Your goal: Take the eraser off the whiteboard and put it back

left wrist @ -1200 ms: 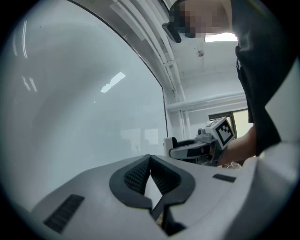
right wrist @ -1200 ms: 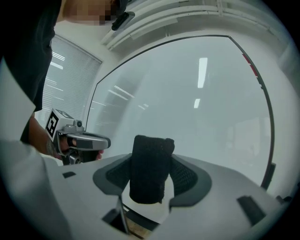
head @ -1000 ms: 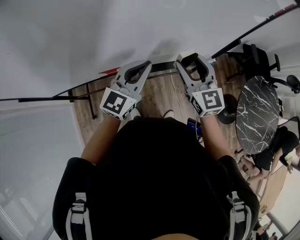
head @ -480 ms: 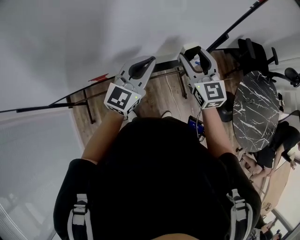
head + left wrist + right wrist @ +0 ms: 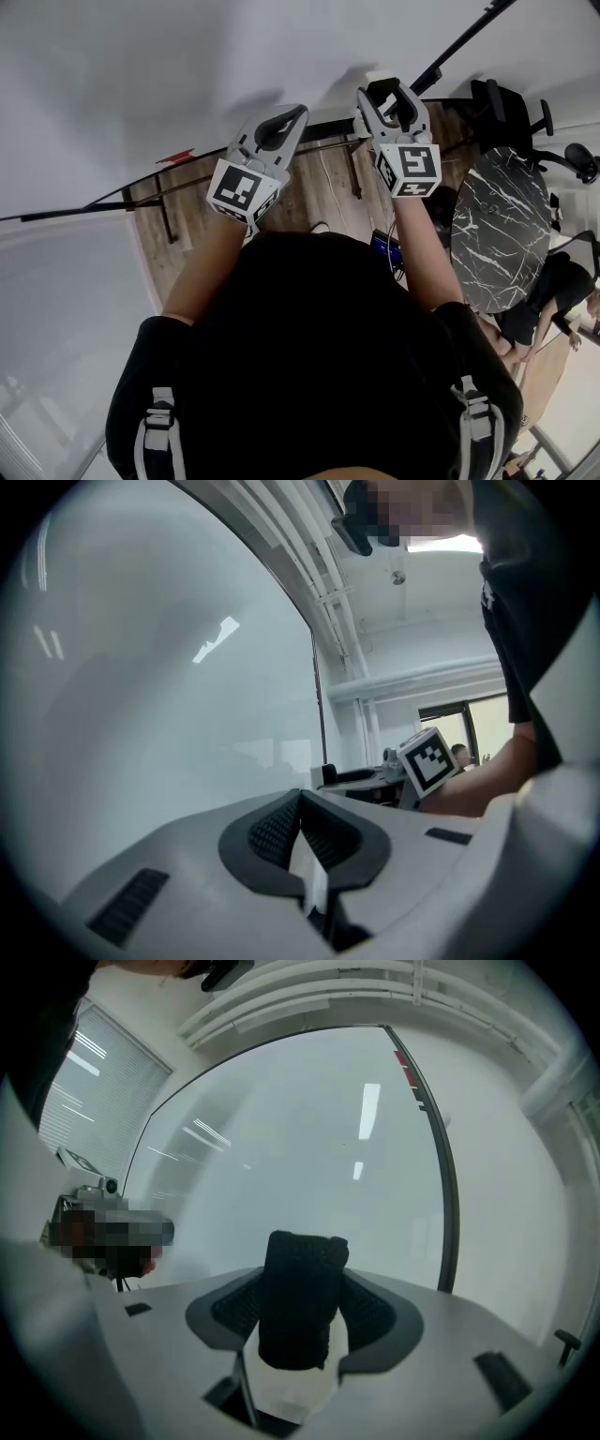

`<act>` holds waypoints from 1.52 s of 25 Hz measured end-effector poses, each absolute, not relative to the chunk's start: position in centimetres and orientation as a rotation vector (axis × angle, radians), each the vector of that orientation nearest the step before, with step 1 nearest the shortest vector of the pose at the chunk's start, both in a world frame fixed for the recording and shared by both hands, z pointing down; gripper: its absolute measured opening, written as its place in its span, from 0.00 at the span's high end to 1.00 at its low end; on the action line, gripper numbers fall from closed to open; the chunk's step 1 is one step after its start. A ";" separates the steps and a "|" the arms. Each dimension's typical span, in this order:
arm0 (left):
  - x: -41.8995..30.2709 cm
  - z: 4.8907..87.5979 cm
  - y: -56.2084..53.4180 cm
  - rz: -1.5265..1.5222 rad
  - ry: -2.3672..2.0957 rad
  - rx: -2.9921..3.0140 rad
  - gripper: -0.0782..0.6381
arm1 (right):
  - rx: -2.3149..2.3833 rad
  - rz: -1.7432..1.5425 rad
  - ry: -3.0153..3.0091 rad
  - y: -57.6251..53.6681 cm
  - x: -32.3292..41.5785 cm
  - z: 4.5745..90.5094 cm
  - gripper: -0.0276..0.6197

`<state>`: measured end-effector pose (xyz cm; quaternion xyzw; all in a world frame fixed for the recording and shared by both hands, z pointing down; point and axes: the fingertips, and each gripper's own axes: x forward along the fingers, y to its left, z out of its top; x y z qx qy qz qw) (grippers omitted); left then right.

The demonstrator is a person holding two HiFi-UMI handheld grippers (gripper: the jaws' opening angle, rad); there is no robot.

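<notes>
White fills most of the head view: the whiteboard (image 5: 187,66) spreads across the top, its dark frame running along the lower edge, with a small red tag (image 5: 175,157) on it whose print is too small to read. The left claw (image 5: 293,116) is held level toward the board, jaws closed tip to tip with nothing between them; the left gripper view shows the ribbed pads meeting at the front (image 5: 300,797). Its cube carries a black-and-white square marker, the only print that shows. Just to its right, the right claw (image 5: 390,92) grips the eraser (image 5: 300,1302), black felt upward and white body below, clamped between both pads and held just short of the board surface (image 5: 309,1147). Far right stand a round marble-patterned table (image 5: 502,234) and a dark office chair (image 5: 506,108).

Compared with a second ago, both claws sit higher in the head view and closer to the board's frame, the right one leading. The grip on the eraser is unchanged.
</notes>
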<state>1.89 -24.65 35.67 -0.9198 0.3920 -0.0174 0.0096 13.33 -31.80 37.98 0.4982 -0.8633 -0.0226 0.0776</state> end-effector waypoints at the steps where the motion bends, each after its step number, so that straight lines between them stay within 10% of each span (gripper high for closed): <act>1: 2.1 35.8 -24.8 -0.053 1.236 -2.868 0.89 | 1.504 -0.072 -2.580 -32.3 13.6 38.2 0.59; 38: 2.9 35.1 -22.5 -0.073 1.403 -2.794 0.89 | 1.325 0.049 -2.761 -29.3 14.1 36.1 0.47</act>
